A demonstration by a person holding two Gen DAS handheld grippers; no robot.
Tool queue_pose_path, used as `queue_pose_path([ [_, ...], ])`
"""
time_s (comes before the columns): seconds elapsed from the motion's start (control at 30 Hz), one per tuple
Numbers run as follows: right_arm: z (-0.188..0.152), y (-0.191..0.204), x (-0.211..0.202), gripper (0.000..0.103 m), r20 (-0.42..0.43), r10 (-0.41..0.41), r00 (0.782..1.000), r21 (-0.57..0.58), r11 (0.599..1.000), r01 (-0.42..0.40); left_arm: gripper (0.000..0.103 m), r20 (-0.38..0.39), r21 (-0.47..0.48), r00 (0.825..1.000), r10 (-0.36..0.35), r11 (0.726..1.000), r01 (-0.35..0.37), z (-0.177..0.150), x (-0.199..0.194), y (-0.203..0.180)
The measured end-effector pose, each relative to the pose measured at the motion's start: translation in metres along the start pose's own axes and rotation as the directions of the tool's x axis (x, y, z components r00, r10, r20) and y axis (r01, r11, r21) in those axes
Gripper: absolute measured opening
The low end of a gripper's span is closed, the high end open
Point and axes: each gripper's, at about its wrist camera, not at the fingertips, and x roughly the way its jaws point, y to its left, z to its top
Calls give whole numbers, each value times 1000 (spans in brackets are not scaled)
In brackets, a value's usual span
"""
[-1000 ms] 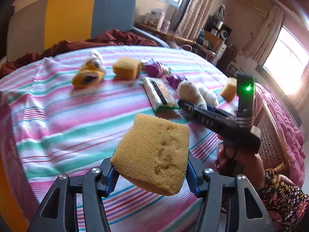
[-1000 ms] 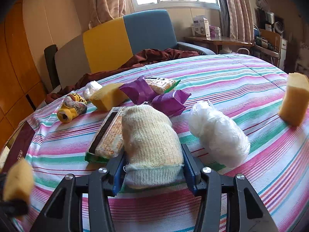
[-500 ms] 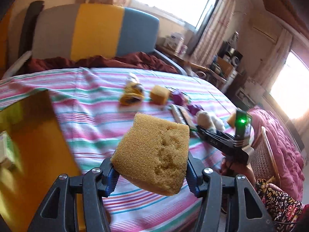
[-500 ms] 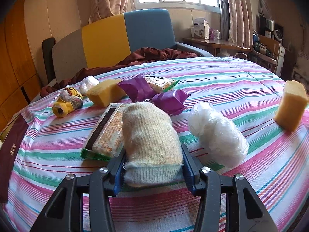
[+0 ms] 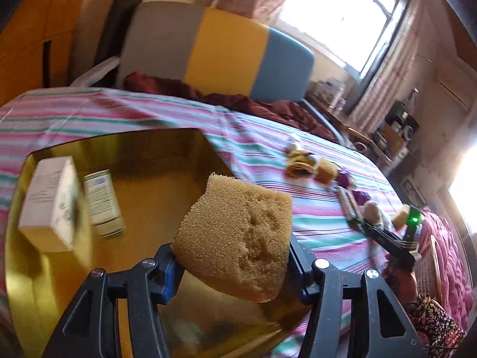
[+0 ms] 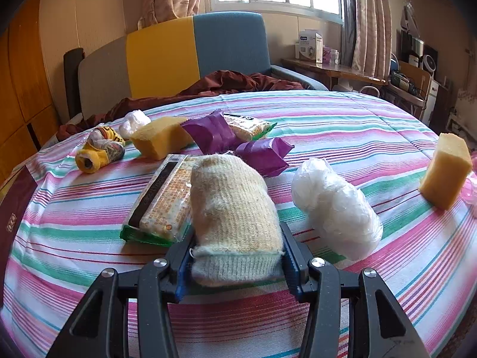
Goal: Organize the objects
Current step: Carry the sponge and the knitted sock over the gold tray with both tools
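Observation:
My left gripper (image 5: 231, 271) is shut on a tan sponge (image 5: 238, 235) and holds it above the near right corner of a gold box (image 5: 149, 161). A white carton (image 5: 49, 203) and a small labelled bottle (image 5: 103, 203) lie in the box. My right gripper (image 6: 235, 264) is shut on a cream knitted roll (image 6: 234, 211) that rests on the striped tablecloth (image 6: 342, 125). The right gripper also shows far right in the left wrist view (image 5: 387, 235).
On the cloth lie a green-edged snack pack (image 6: 162, 200), purple wrappers (image 6: 238, 143), a white plastic-wrapped bundle (image 6: 335, 203), two more sponges (image 6: 159, 140) (image 6: 445, 170), a yellow sock roll (image 6: 100, 150) and a small white bundle (image 6: 134, 120). A striped armchair (image 6: 190, 53) stands behind.
My left gripper has swung left with the sponge, from over the cloth to over the gold box. My right gripper has stayed shut on the knitted roll, nearly still.

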Motion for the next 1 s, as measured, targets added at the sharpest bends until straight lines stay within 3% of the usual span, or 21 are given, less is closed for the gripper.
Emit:
queue_pose_path([
  [0.4, 2, 1, -15, 47, 20, -66, 998, 42, 997, 66, 58, -100, -114, 989, 107, 986, -118, -20, -9, 70],
  [0.57, 9, 24, -44, 47, 90, -14, 996, 52, 999, 9, 58, -135, -148, 980, 149, 975, -168, -27, -14, 89],
  [0.77, 24, 91, -85, 47, 173, 161, 972, -54, 987, -154, 58, -162, -153, 965, 205, 961, -230, -28, -17, 100],
  [1.0, 34, 179, -120, 47, 151, 388, 909, -179, 915, -361, 58, -179, -113, 948, 265, 951, -287, -30, -17, 96],
])
